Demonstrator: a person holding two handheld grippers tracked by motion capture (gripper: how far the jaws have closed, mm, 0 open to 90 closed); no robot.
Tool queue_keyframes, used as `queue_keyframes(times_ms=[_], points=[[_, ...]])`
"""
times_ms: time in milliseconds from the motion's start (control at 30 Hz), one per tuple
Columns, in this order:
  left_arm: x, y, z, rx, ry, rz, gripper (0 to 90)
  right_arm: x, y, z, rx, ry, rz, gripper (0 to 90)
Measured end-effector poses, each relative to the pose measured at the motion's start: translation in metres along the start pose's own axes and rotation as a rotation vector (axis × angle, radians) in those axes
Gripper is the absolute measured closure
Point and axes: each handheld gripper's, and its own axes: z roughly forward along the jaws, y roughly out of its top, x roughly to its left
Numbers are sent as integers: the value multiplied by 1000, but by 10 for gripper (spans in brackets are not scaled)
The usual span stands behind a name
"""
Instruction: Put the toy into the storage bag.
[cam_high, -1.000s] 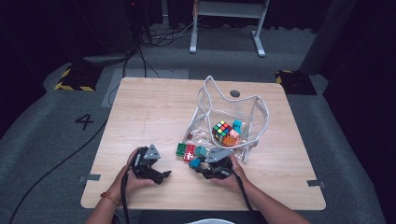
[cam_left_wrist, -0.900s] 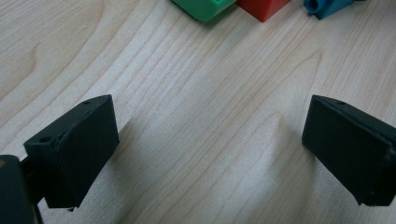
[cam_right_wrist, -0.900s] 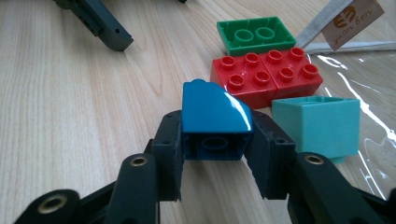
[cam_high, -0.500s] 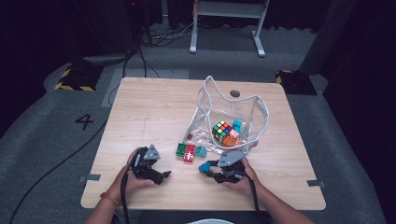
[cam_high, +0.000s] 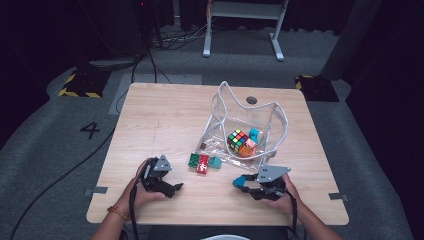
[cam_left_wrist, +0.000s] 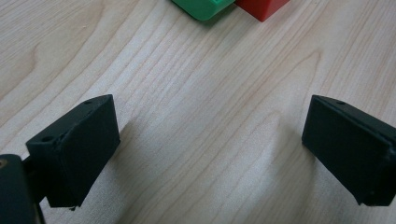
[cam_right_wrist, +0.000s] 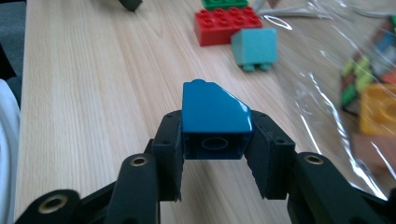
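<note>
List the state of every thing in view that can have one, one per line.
Left hand-held gripper: open, empty, over bare wood.
Right hand-held gripper: shut on the blue brick.
Clear bag: mouth open, toys inside.
Puzzle cube: scrambled, inside the bag.
Red brick: loose on the table.

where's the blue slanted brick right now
The blue slanted brick is clamped in the right gripper, near the table's front edge, in front of the clear bag and right of the red brick.
</note>
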Motion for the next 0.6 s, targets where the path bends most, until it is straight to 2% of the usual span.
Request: queue_keyframes(times_ms=[33,133,600], points=[[0,0,0,0,2,1,42,-3,-3,-4,-8,-2,-13,593],[0,0,0,-1,2,1,41,-8,-10,-16,-13,-15,17,593],[0,0,0,-1,-1,1,41,-35,-34,-69,-63,-158,106,593]])
